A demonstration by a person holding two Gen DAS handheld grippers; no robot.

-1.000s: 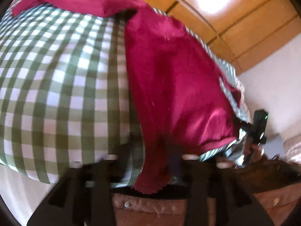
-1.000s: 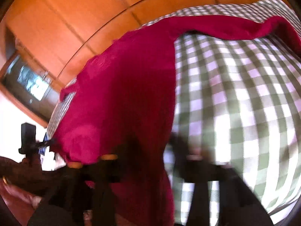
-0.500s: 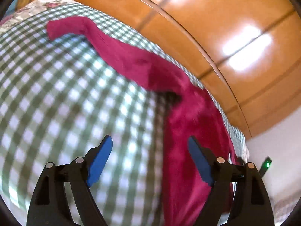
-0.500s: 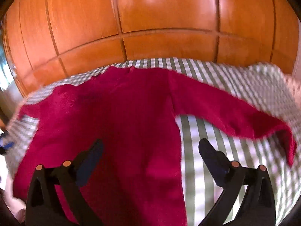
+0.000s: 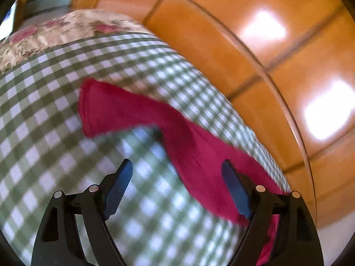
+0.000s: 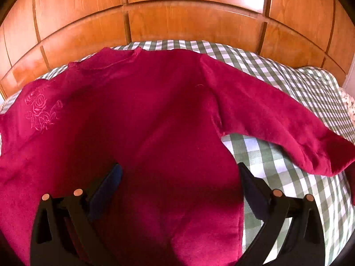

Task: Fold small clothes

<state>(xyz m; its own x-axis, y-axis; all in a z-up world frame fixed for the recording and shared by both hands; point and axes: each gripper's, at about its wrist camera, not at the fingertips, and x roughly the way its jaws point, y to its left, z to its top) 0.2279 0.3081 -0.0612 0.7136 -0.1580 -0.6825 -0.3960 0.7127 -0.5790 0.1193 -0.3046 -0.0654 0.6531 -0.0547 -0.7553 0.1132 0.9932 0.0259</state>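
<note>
A bedroom: checked bedspread [image 6: 277,173], floral pillow [image 5: 55,33], wooden wardrobe [image 6: 188,15].

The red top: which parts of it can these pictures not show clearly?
- Hem of the red top: right wrist view, cut off by the lower edge and hidden behind the right tongs.
- Its other sleeve: right wrist view, runs off the left edge.
- Sleeve: left wrist view, blurred by motion; cuff detail unreadable.
- Body: left wrist view, mostly hidden behind the left tongs.

Red top [image 6: 137,110]: soft, matt fleece-like cloth with tone-on-tone embroidered roses [image 6: 41,113]. Checked cover [image 5: 44,115]: woven matt fabric. Wooden panelling [image 6: 190,20]: smooth, glossy varnish. Gripper frame: matt black plastic; pads [image 5: 118,187] ribbed blue
</note>
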